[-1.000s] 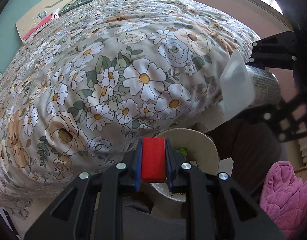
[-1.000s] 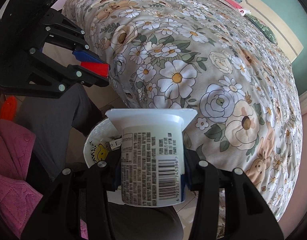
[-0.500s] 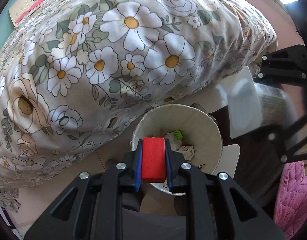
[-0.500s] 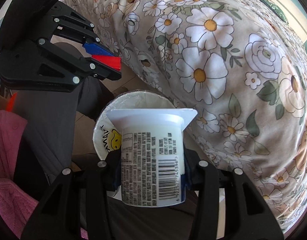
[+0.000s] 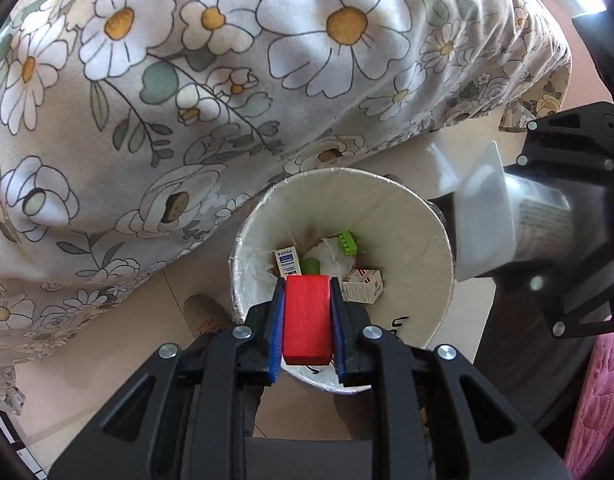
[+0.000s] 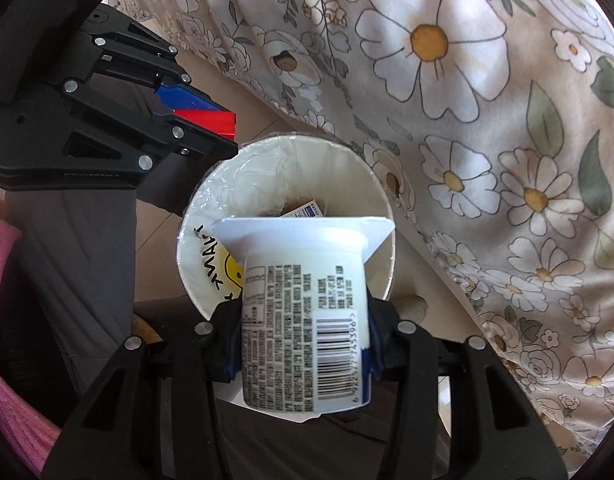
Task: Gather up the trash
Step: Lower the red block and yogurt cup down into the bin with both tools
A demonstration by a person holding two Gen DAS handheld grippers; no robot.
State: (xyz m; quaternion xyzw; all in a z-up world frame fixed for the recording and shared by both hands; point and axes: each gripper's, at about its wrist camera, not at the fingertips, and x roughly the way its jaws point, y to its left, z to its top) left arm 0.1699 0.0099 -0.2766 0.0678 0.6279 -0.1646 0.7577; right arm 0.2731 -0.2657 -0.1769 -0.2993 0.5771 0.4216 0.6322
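Observation:
My left gripper (image 5: 307, 312) is shut on a red block (image 5: 307, 320) and holds it over the near rim of a white lined trash bin (image 5: 407, 216). The bin holds small cartons, a green brick and crumpled plastic. My right gripper (image 6: 305, 344) is shut on a white yogurt cup (image 6: 303, 320) and holds it above the bin's (image 6: 267, 160) near rim. The cup also shows at the right of the left wrist view (image 5: 487, 216). The left gripper with the red block (image 6: 211, 118) shows at the upper left of the right wrist view.
A bed with a floral quilt (image 5: 187, 80) hangs down right behind the bin, and shows in the right wrist view (image 6: 487, 120). The person's dark trouser leg (image 6: 87, 240) and a pink quilted cloth (image 5: 599, 400) are beside the bin. The floor is beige tile (image 5: 127, 340).
Both grippers have tilted down and moved closer to the bin, each keeping its object. The bin now fills the centre of both views, and its contents show.

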